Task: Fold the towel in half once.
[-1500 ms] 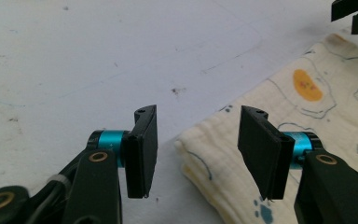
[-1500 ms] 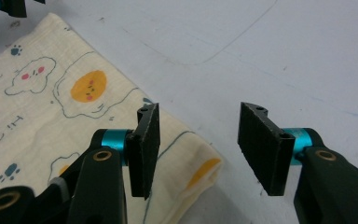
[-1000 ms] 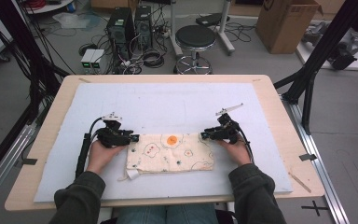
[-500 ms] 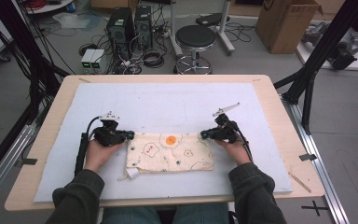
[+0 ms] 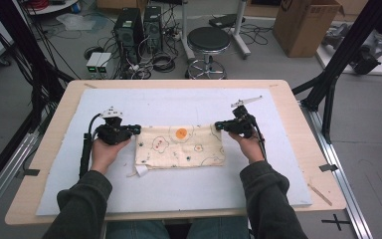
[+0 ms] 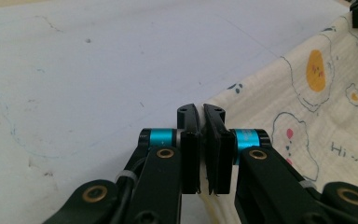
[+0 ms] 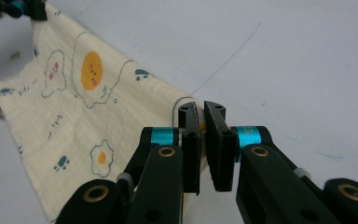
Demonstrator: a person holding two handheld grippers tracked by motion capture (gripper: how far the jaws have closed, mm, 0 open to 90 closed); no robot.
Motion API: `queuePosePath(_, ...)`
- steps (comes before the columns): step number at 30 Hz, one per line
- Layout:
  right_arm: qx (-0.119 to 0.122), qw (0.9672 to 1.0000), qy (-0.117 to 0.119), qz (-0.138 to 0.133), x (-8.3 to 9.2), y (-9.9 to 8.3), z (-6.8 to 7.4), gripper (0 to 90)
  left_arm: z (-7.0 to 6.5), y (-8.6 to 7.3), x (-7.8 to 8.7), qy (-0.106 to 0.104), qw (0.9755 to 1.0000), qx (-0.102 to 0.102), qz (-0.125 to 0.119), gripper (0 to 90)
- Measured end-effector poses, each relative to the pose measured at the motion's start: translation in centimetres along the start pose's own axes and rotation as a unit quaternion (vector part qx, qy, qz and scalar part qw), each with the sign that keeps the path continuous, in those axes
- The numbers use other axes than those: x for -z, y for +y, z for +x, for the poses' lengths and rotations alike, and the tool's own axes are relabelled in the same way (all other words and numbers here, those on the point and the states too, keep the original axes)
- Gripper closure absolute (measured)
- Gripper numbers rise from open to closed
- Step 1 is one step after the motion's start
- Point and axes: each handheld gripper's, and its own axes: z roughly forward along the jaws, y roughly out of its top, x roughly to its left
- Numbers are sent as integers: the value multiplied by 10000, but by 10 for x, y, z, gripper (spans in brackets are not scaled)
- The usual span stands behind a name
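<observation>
The cloth point(image 5: 180, 146) — a cream square of fabric printed with fried eggs and paw marks — is lying spread on the white mat point(image 5: 179, 189) in the middle of the worktop point(image 5: 298, 114), its long axis running left to right between the person's two hands. The left gripper point(image 5: 135, 129) is pinching the far-left corner, and in the left gripper view the jaws are standing pressed together with the pale fabric caught between them point(image 6: 204, 154). The right gripper point(image 5: 218, 125) is doing the same at the far-right corner; in the right gripper view the cloth edge is running into the narrow gap between the closed jaws point(image 7: 204, 149). Each gripper is pointing inward along the far edge, so the cloth is stretching straight across from one to the other, while the near edge is resting on the mat toward the person. Neither hand is nearer than the other — both are holding at matching corners. Judging by this hold, the coming move is probably a lift or fold of that far edge, and it is calling for both hands to travel together.
</observation>
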Motion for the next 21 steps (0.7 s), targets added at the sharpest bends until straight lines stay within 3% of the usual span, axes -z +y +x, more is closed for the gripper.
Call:
queuePosePath(2, -252, 9995, 5, 176, -9, -5, -8, 852, 1, -2, -6, -7, 9999, 78, 100, 850)
queuePosePath(5, -366, 9989, -48, 276, -16, -9, -10, 852, 0, -4, -11, 123, 9997, -40, 202, 849)
queuePosePath(10, -381, 9991, 46, 154, -14, -7, -10, 852, 1, -3, -5, 61, 9998, -97, 145, 847)
queuePosePath(15, -188, 9998, 82, 87, -9, -6, -4, 852, -5, -1, 3, 49, 9996, -274, 62, 845)
queuePosePath(21, -180, 9997, 159, -12, -3, -14, -1, 852, -11, -9, 6, -34, 9996, -291, -13, 844)
